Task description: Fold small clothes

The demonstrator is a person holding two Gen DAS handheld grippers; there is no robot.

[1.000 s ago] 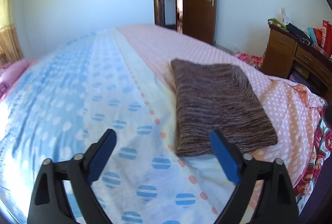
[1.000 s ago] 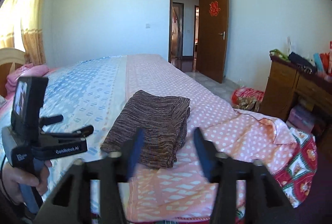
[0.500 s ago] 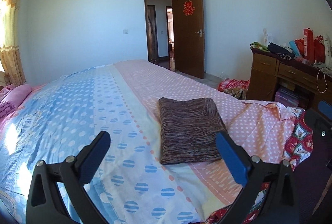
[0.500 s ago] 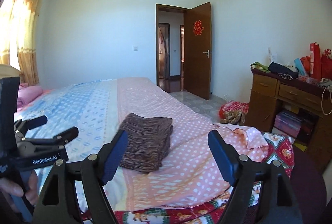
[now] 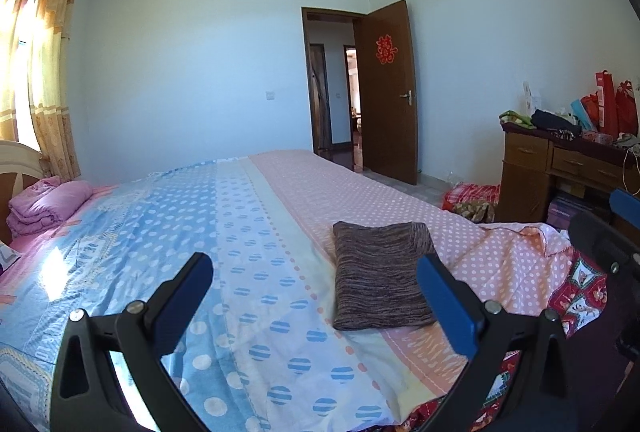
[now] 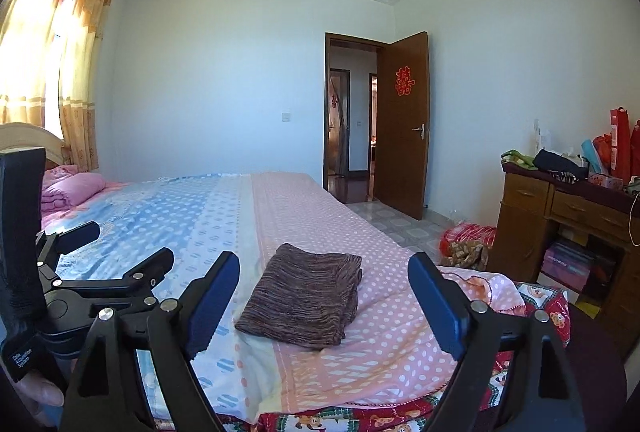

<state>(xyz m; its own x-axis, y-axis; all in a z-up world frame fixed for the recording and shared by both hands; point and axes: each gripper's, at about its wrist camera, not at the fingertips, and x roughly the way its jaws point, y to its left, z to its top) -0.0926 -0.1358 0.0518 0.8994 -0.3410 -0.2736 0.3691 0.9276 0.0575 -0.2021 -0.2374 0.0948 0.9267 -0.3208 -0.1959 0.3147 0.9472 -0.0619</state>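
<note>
Brown ribbed knit (image 6: 304,300) folded rectangular on dotted sheet (image 6: 392,316); left claw (image 5: 316,296) wide, right claw (image 6: 324,304) opening, both empty

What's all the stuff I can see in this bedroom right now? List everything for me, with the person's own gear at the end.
folded knit garment: one, brown-striped, lying on the pink side of the bed, touched by nothing
bedspread: one, blue dotted half and pink dotted half, covering the bed
pink bedding roll: one, pink, at the head end by the curtain
curtain: one, orange-yellow, far left
door: one, brown with a red paper ornament, standing open
wooden desk: one, brown, far right, cluttered on top
red bags: a few, red, on the desk
red cloth bundle: one, red, on the floor by the desk
left gripper: one, black with blue pads, open, empty
right gripper: one, black with blue pads, jaws opening, empty
</note>
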